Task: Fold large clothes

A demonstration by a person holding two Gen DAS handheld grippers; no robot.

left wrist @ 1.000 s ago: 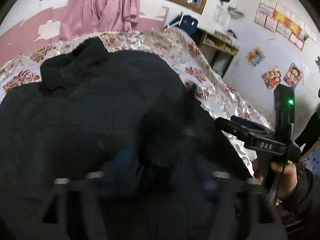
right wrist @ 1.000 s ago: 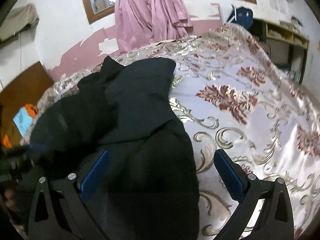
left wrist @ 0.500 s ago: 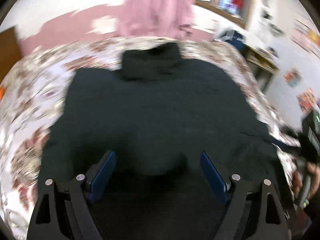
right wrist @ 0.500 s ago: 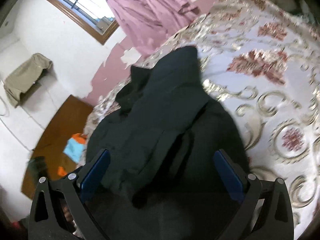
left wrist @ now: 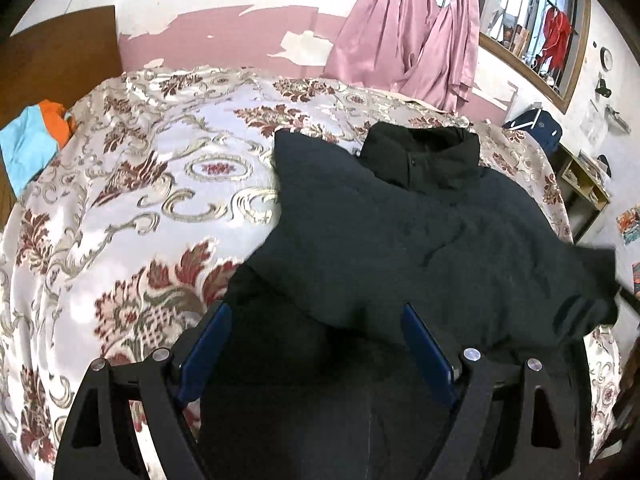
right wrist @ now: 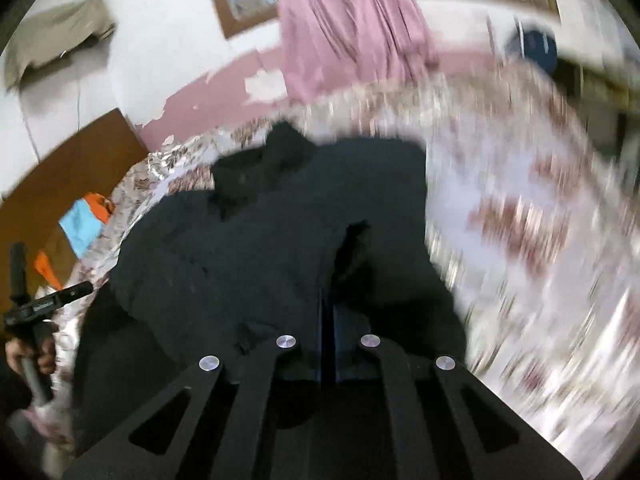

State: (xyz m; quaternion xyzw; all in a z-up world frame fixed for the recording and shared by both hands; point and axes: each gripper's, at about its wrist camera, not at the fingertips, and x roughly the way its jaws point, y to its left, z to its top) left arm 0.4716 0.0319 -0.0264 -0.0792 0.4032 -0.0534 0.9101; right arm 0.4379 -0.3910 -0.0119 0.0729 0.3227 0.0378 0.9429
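A large black jacket lies on the floral bedspread, collar toward the far side. In the left wrist view my left gripper is open, its blue pads over the jacket's near left edge, holding nothing. In the right wrist view, which is blurred, the jacket fills the middle and my right gripper is shut on a fold of its black fabric. The left gripper with the hand holding it shows at the far left of that view.
Pink curtains hang by a barred window behind the bed. A blue and orange cloth lies at the bed's left edge by a wooden board. A shelf with a dark bag stands at the right.
My right gripper has shut on the jacket fabric; it was open before. My left gripper let go earlier, stays open and has swung left, so more bedspread shows.
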